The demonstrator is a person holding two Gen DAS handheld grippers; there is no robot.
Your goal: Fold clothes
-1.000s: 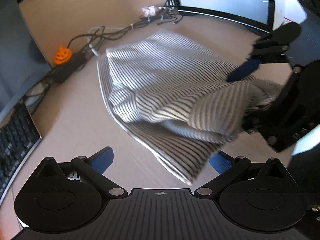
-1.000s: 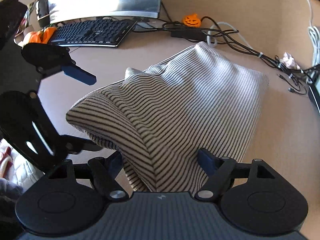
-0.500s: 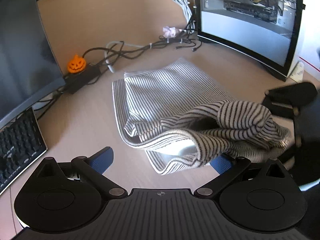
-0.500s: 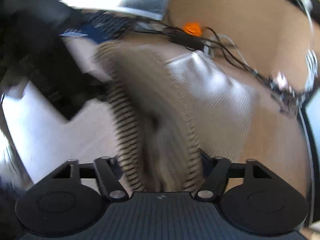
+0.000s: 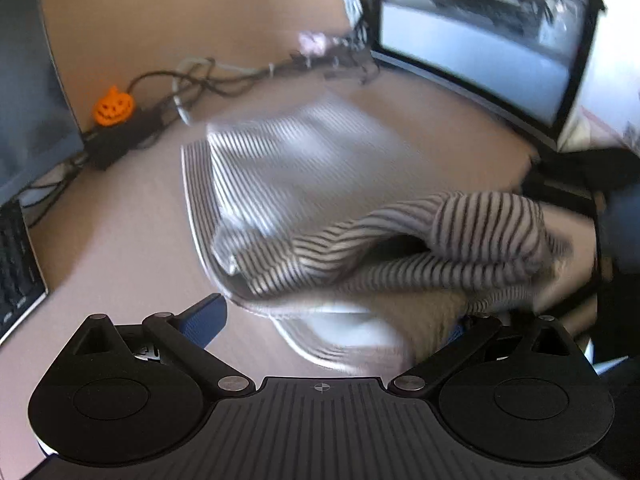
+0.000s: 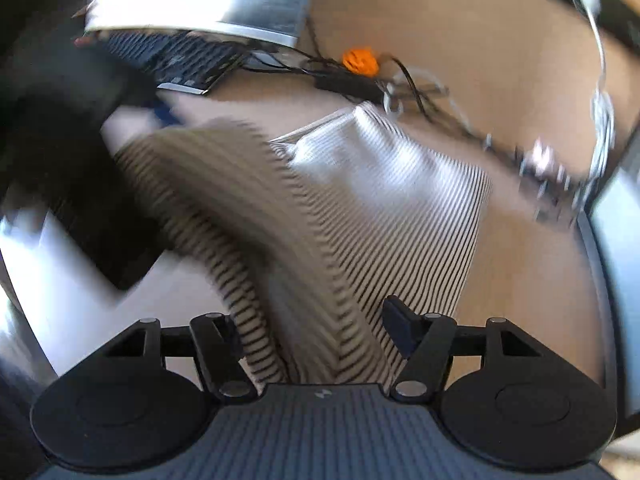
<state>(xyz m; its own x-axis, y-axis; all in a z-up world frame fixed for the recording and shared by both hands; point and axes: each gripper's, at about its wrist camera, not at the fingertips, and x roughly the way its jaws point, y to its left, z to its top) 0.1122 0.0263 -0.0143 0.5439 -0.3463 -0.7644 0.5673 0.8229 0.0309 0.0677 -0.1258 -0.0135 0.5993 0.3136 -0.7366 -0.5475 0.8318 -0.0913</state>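
Observation:
A black-and-white striped garment [image 5: 304,168] lies partly folded on the tan desk, its near end bunched and lifted [image 5: 460,236]. It also shows in the right wrist view [image 6: 384,200], draped over my right gripper [image 6: 316,332], whose fingers stand apart with cloth lying between them. My left gripper [image 5: 336,320] is open at the garment's near edge; its left fingertip [image 5: 204,320] is bare and the right one is hidden under cloth. Both views are blurred by motion.
An orange pumpkin figure [image 5: 113,106] sits by a black power strip and tangled cables [image 5: 224,80] at the back. A curved monitor [image 5: 480,36] stands at the right, a keyboard [image 5: 16,264] at the left. The keyboard [image 6: 180,64] and a monitor show in the right wrist view.
Both grippers have swung with the cloth; the bunched end has been carried across above the flat part. The right wrist view went from sharp to blurred.

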